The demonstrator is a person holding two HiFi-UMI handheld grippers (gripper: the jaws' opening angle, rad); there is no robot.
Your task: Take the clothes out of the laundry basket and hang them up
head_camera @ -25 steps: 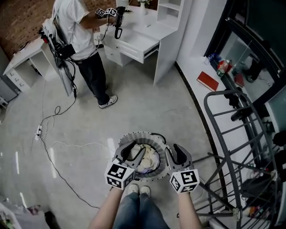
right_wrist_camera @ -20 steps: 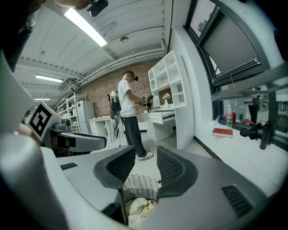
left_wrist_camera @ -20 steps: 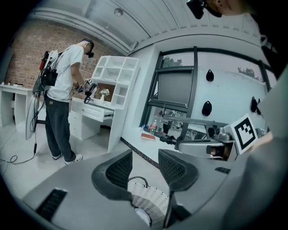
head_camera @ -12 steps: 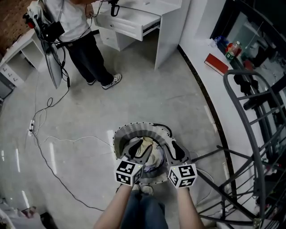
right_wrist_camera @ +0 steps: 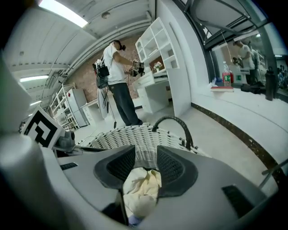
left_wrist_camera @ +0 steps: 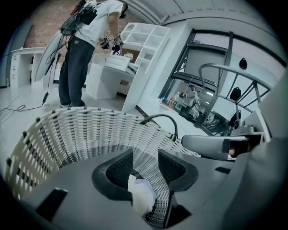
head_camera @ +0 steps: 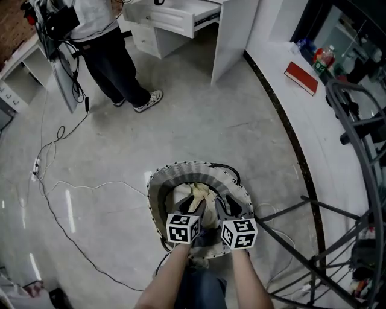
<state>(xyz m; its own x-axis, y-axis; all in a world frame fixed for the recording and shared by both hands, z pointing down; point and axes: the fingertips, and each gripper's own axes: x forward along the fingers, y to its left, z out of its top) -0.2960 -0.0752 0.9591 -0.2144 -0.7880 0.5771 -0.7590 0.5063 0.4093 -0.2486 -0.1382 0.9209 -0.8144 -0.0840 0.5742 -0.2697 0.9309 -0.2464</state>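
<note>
A white woven laundry basket point(head_camera: 155, 196) with dark handles stands on the floor at my feet. Cream and pale yellow clothes point(head_camera: 199, 194) lie bunched inside it. Both grippers reach down into the basket side by side. My left gripper point(head_camera: 194, 209) is open; in the left gripper view its jaws point(left_wrist_camera: 145, 167) frame the basket wall point(left_wrist_camera: 67, 134) and a bit of white cloth point(left_wrist_camera: 142, 196) below them. My right gripper point(head_camera: 228, 209) is open too, and its jaws point(right_wrist_camera: 146, 164) hang just over a pale yellow garment point(right_wrist_camera: 141, 188) without pressing on it.
A dark metal drying rack point(head_camera: 347, 181) stands close on the right. Another person point(head_camera: 105, 54) stands at a white desk point(head_camera: 181, 18) at the top left. A thin cable point(head_camera: 66, 205) trails over the floor. On the white sill lies a red book point(head_camera: 307, 77).
Both grippers have dropped from above the rim down into the basket. The basket now sits nearer the middle of the head view.
</note>
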